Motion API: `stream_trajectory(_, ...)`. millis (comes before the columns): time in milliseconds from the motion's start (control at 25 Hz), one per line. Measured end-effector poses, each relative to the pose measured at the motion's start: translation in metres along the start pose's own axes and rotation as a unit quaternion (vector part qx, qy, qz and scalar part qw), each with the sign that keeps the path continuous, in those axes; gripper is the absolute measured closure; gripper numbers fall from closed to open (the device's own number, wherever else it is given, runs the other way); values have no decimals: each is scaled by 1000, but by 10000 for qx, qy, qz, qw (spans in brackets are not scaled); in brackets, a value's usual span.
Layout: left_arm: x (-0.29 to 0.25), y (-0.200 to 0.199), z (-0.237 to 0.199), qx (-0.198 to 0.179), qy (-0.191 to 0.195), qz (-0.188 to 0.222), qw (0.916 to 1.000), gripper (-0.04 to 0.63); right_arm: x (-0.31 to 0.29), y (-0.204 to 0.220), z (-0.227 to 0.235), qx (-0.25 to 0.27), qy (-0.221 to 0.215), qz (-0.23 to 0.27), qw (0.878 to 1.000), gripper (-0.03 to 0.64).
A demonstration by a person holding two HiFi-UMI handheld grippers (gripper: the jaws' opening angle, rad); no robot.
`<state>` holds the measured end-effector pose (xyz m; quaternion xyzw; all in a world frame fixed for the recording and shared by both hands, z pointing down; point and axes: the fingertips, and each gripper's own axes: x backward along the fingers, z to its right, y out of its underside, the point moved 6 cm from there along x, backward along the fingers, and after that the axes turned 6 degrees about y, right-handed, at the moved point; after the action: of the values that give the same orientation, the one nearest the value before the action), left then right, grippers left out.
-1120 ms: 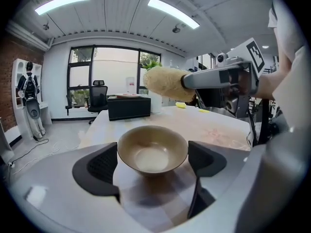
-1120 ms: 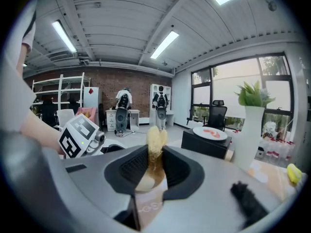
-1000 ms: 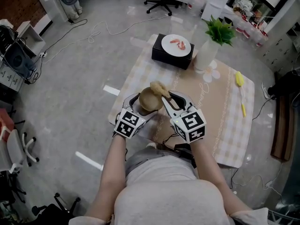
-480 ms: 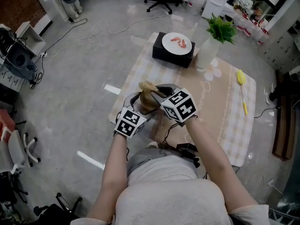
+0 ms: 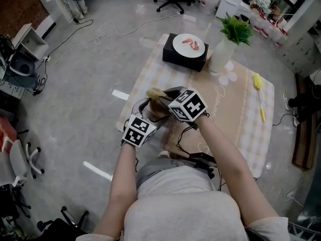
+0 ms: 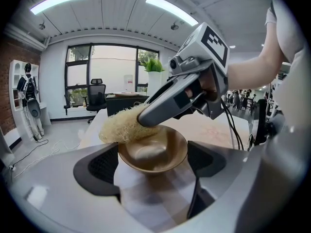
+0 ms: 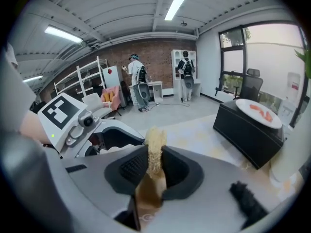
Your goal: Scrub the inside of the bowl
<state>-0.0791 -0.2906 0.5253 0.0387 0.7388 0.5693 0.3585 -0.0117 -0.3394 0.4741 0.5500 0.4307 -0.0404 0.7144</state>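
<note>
A brown bowl [image 6: 154, 152] sits between the jaws of my left gripper [image 6: 156, 165], which is shut on it; in the head view the bowl [image 5: 154, 110] is at the near left corner of the table. My right gripper [image 7: 154, 165] is shut on a pale fibrous loofah scrubber [image 7: 155, 147]. In the left gripper view the scrubber [image 6: 120, 126] lies over the bowl's far left rim, pressed down by the right gripper [image 6: 146, 119]. In the head view the right gripper [image 5: 163, 102] reaches over the bowl from the right, and the scrubber [image 5: 154, 93] sticks out at the bowl's far side.
The checked tablecloth [image 5: 250, 137] carries a black box with a white plate of food [image 5: 188, 45], a white vase with a green plant [image 5: 222, 54], and a yellow brush [image 5: 257, 84] at the right. Cables trail under the table's near edge. Two people stand far off by white shelves [image 7: 138, 84].
My right gripper has swung left across the bowl with the scrubber, from the bowl's right side to over its far left rim. The left gripper and bowl have stayed put.
</note>
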Motion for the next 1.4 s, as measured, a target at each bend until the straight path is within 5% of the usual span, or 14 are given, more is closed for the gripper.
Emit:
stream_trajectory(760, 0, 1, -2, 13, 37, -31, 10000, 141, 22, 19, 33, -317, 373, -21, 9988, 532)
stream_trajectory(1120, 0, 0, -1, 13, 52, -89, 9999, 140, 50, 41, 40, -596, 158, 14, 9981, 531)
stream_trajectory(1400, -1, -1, -1, 9, 75, -141, 9999, 138, 64, 53, 25, -177, -184, -114, 9996, 532)
